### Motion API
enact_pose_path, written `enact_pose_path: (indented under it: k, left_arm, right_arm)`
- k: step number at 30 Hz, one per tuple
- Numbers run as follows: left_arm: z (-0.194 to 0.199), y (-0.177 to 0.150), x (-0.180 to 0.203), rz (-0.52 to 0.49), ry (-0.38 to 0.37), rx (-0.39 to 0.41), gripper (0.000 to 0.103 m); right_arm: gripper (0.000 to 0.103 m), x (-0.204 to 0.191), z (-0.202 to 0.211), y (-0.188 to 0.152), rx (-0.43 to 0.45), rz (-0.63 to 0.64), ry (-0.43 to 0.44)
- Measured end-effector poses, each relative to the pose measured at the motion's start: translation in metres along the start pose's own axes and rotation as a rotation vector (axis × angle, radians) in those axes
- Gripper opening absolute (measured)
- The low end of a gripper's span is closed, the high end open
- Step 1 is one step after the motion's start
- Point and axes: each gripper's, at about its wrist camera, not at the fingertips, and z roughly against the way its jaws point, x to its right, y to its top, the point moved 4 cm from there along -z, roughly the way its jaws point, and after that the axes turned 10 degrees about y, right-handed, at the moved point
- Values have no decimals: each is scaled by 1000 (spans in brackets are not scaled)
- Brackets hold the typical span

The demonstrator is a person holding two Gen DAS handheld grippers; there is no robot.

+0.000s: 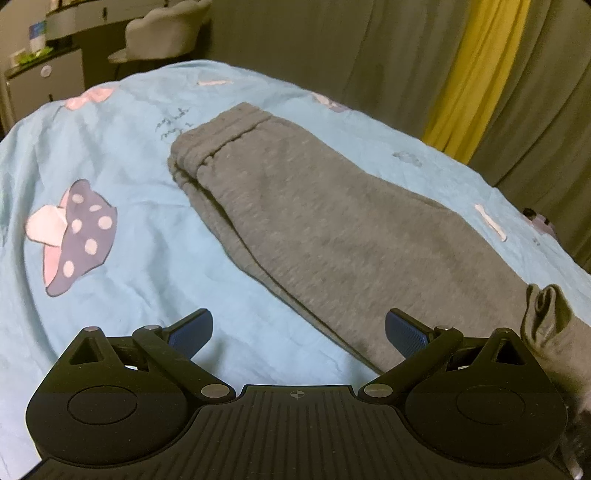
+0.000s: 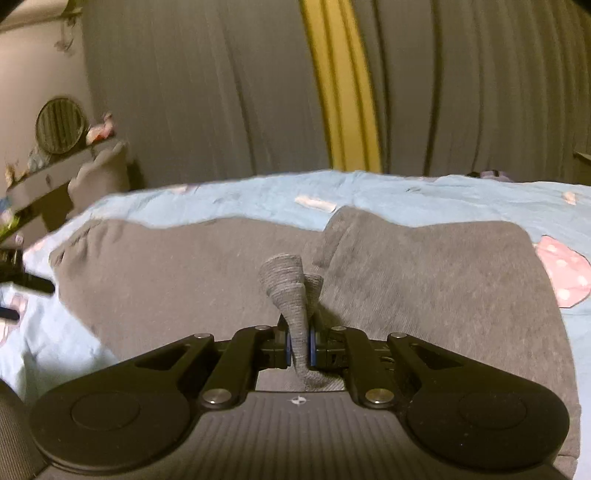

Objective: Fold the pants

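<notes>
Pants (image 1: pixel 325 229) lying lengthwise on blue bedsheet (image 1: pixel 122 147), legs already stacked (first fold looking done). Left gripper (image 1: pixel 298 330) hovering, jaws apart, empty. Right gripper (image 2: pixel 300 347) pinching bunched cuff (image 2: pixel 291 291). Crosswise folds remaining, judging by length.

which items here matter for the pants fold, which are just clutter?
Job:
grey pants
right gripper, a bunched fold of the pants between its pads
left gripper, open, empty
blue bedsheet, the work surface

Lying about:
chair
curtains
shelf with small items
</notes>
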Motion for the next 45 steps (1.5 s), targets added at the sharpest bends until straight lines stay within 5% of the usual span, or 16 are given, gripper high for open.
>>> enact_pose_path:
  k: [3, 7, 10, 13, 16, 18, 21, 24, 28, 31, 39, 40, 41, 42, 43, 45]
  left_arm:
    - [0, 0, -1, 1, 5, -8, 103]
    - [0, -1, -5, 21, -7, -7, 103]
    - [-3, 0, -4, 25, -9, -27, 103]
    - [-5, -1, -1, 6, -5, -33, 103]
    - [-3, -1, 1, -9, -9, -29, 103]
    - [-1, -1, 0, -9, -22, -27, 103]
    - [3, -1, 5, -23, -58, -21, 103]
    - [14, -1, 28, -74, -151, 13, 103]
    - [22, -7, 90, -195, -317, -3, 103]
    - [27, -12, 146, -337, -446, -9, 103]
    - [2, -22, 250, -509, -572, -74, 103]
    - [-8, -24, 258, -509, -566, -99, 101]
    - [-19, -25, 264, -510, -567, -135, 85]
    - [-31, -27, 268, -512, -572, -184, 53]
    - [-43, -29, 272, -516, -563, -239, 41]
    - [-59, -33, 279, -516, -534, -297, 40]
  right_arm:
    - [39, -3, -1, -7, -71, -15, 112]
    - [74, 20, 37, 18, 142, -113, 139]
    - [73, 55, 44, 20, 187, -204, -31]
    - [42, 82, 10, -5, -57, -152, -232]
    - [34, 81, 14, 1, -36, -140, -239]
    - [31, 77, 33, 13, 94, -167, -208]
    - [40, 82, 42, 17, 122, -140, -306]
    - [63, 110, 22, -5, -99, -254, -337]
    - [65, 106, 45, 5, 28, -244, -321]
    - [90, 114, 62, 4, 106, -246, -414]
    - [90, 169, 79, -7, 160, -504, -536]
    - [90, 168, 76, -10, 153, -499, -532]
    - [90, 167, 72, -10, 141, -487, -525]
    - [90, 167, 67, -11, 124, -471, -520]
    - [90, 167, 61, -11, 105, -448, -517]
    - [90, 165, 53, -8, 76, -401, -512]
